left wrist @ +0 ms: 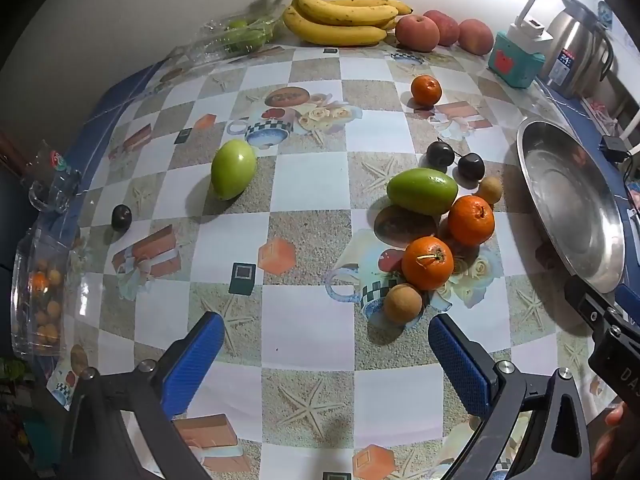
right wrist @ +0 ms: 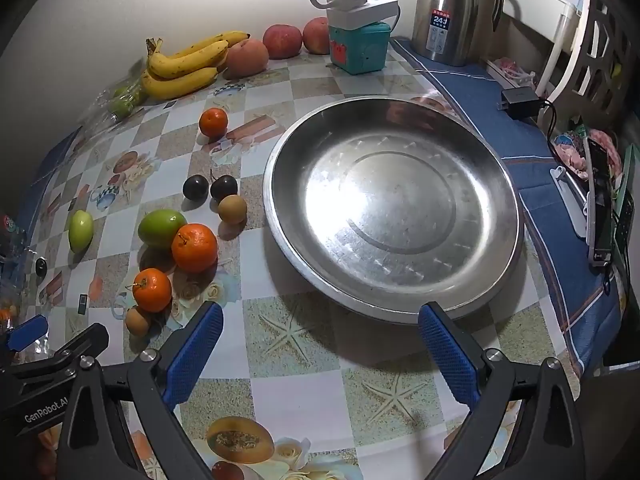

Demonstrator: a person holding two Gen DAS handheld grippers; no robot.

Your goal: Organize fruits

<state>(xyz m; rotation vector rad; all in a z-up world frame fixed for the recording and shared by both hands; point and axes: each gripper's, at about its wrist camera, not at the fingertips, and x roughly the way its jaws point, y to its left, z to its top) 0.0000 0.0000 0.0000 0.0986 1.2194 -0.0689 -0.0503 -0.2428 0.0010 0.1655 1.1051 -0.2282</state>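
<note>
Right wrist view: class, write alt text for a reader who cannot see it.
An empty steel plate sits on a checked tablecloth, beyond the open blue fingers of the right gripper. Left of it lie loose oranges, green fruits and dark plums; bananas and apples line the wall.

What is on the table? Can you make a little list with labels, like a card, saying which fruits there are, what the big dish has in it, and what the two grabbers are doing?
dish: steel basin, nothing in it
oranges: three; two touching near a green fruit, one alone farther back
other green fruit: alone, left side
dark fruits: pair, one more far left
back row: bananas, three apples
left gripper: open, holding nothing
right gripper: open, holding nothing
</note>
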